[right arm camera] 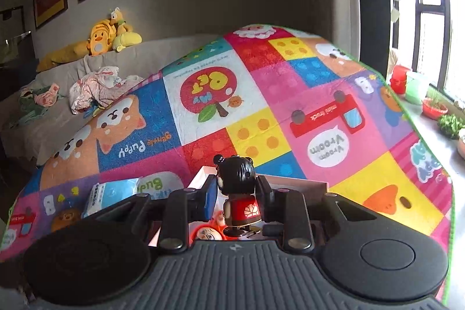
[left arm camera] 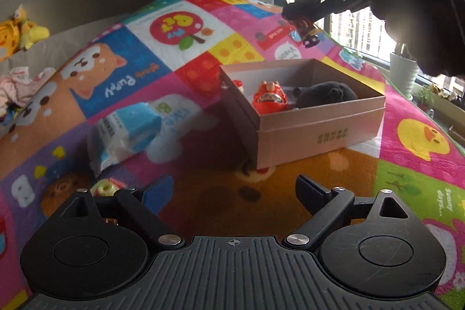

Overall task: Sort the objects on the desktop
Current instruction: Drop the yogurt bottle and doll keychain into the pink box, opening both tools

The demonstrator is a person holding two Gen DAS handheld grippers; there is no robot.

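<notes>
Colourful cartoon play mat (left arm camera: 180,54) covering the desk, filling most of both views, patterned with puppies, ducks, a red apple and toy-brick squares.

Open cardboard box (left arm camera: 316,130) right of centre in the left wrist view, resting on the mat. Inside it: a dark grey plush toy (left arm camera: 325,95) toward the right, a red-orange roly-poly figure (left arm camera: 268,100) just beside it on the left.

Blue-and-white plastic packet (left arm camera: 125,132) lying on the mat left of the box, well apart from it. Small pale green round item (left arm camera: 105,188) at lower left, partly hidden behind the left gripper.

Left gripper (left arm camera: 232,193) across the bottom of its own view, jaws spread wide with nothing between them, hovering over the mat short of the box.

Right gripper (right arm camera: 237,193) at bottom centre of its view, jaws pinching a small doll figurine (right arm camera: 239,193) (black hair in buns, red body) by its sides, held upright above the box. Same gripper seen as a dark silhouette at upper right of the left wrist view, figurine (left arm camera: 306,31) hanging above the box's far edge.

Yellow plush toys (right arm camera: 110,34) on a grey sofa at upper left.
</notes>
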